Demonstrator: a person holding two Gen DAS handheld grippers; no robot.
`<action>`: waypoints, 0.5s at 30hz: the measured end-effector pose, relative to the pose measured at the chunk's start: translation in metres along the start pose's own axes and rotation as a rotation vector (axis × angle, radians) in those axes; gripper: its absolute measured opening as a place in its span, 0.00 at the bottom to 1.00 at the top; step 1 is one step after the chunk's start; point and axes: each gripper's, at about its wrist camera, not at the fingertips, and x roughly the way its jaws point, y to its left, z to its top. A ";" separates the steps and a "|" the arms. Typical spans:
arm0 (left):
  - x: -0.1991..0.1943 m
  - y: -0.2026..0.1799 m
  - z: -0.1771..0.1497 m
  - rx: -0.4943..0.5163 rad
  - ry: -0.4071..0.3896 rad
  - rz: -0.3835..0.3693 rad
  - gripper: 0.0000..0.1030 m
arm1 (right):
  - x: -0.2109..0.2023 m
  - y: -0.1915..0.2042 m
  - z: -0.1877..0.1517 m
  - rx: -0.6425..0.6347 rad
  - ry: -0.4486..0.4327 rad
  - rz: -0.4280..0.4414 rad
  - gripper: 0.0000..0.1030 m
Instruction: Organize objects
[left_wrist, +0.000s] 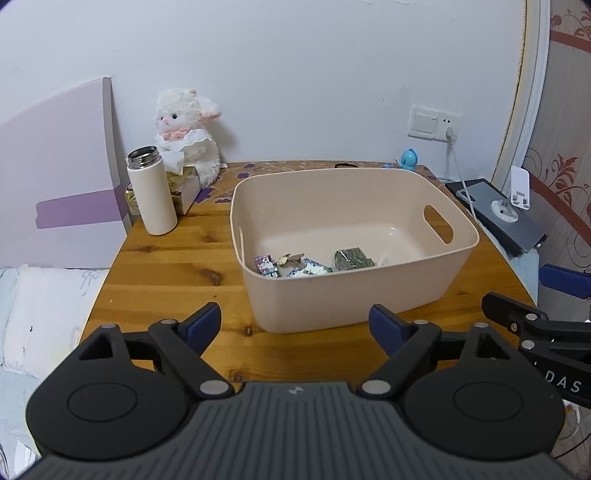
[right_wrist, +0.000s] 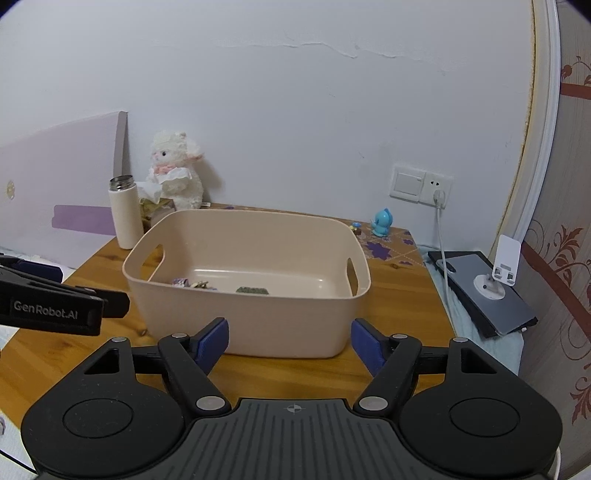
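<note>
You held the left gripper (left_wrist: 295, 325) low over the near edge of the wooden table (left_wrist: 166, 266), its 2 blue fingers spread wide and gripping nothing. The right gripper (right_wrist: 290, 341) sat in the same posture beside it, jaws wide apart and likewise empty. Both faced the beige bin (left_wrist: 354, 236) squarely, which suggests you had pulled back to a resting stance rather than lining up on a fresh item.

The bin stood near the middle of the table with its handle cutouts at the short ends. Inside, against the near wall, lay the sorted items: a small printed packet (left_wrist: 266, 266), a brownish trinket (left_wrist: 290, 259), a blue-and-white packet (left_wrist: 312, 269) and a green packet (left_wrist: 351, 258). They were bunched along the front of the floor, likely because they were dropped in from your side.

No loose small items showed on the open wood around the bin. The bottle (left_wrist: 152, 192), the tissue box (left_wrist: 184, 188) and the plush lamb (left_wrist: 186, 129) stood at the far left corner, and a blue figurine (right_wrist: 382, 221) stood at the far right near the wall socket (right_wrist: 421, 184). These looked like fixtures, kept well apart from the bin. A phone stand (right_wrist: 498, 273) rested on a dark tablet (right_wrist: 487, 291) off the table's right side.

Judgement: the sorting appeared complete or nearly so.
</note>
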 end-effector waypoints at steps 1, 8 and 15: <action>-0.004 0.001 -0.003 -0.005 -0.006 0.001 0.85 | -0.003 0.001 -0.002 -0.002 -0.001 -0.001 0.74; -0.031 0.007 -0.020 -0.018 -0.029 -0.002 0.85 | -0.026 -0.002 -0.014 0.010 -0.028 -0.011 0.74; -0.048 0.010 -0.033 -0.019 -0.030 -0.015 0.85 | -0.046 -0.007 -0.021 0.021 -0.049 -0.006 0.75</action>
